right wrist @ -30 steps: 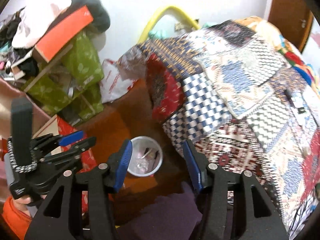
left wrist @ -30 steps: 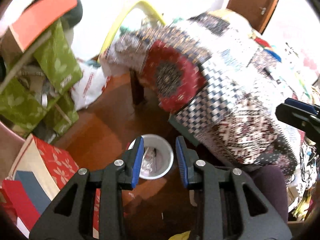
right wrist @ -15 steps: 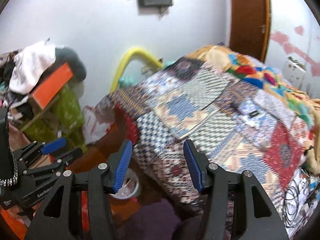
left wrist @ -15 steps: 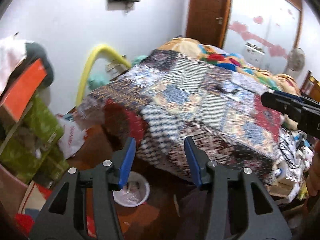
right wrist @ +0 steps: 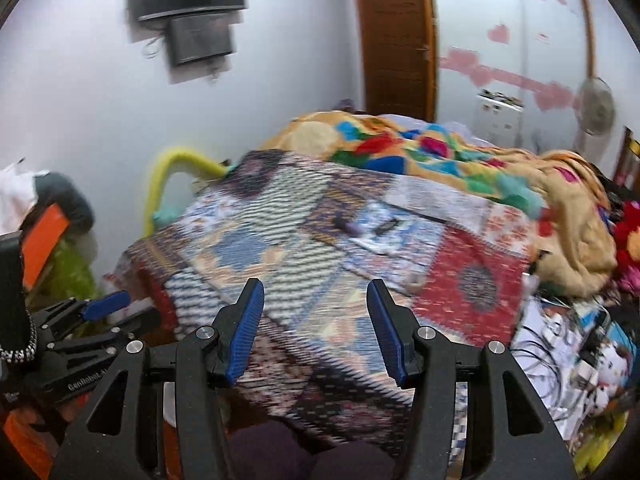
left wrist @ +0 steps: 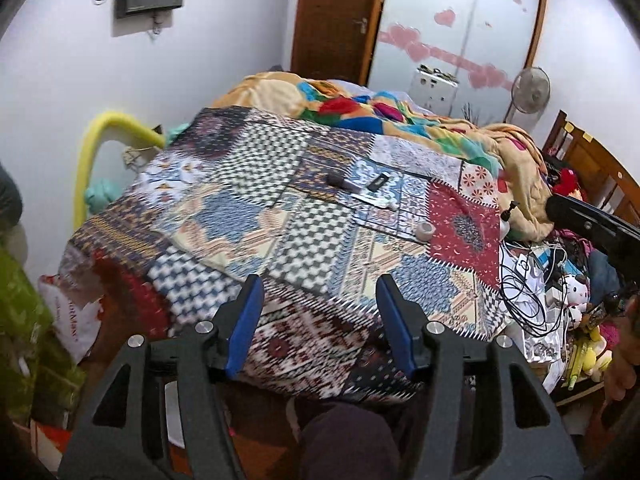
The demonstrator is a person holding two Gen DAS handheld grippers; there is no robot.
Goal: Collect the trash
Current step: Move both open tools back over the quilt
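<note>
Both views look over a bed under a patchwork quilt (left wrist: 256,216). On the quilt lie small loose items: a dark stubby cylinder (left wrist: 335,179), a black flat piece (left wrist: 380,181), a white tube or wrapper (left wrist: 374,200) and a tape roll (left wrist: 425,230). My left gripper (left wrist: 319,284) hangs over the bed's near edge; its jaws are opening and nothing is between them. My right gripper (right wrist: 315,286) is open and holds nothing, also short of the items. In the right wrist view the items (right wrist: 360,230) are blurred. No bin shows in either view.
A crumpled colourful blanket (left wrist: 400,116) covers the far half of the bed. Tangled cables (left wrist: 524,280) and toys crowd the right side. A yellow foam tube (left wrist: 92,152) and green bags (left wrist: 20,320) stand at the left. A dark-clothed knee (left wrist: 348,436) is below the grippers.
Both views swung up from the floor and the white bin to the top of the bed. The bin dropped out of sight. The left jaws spread wider; the right jaws kept their gap.
</note>
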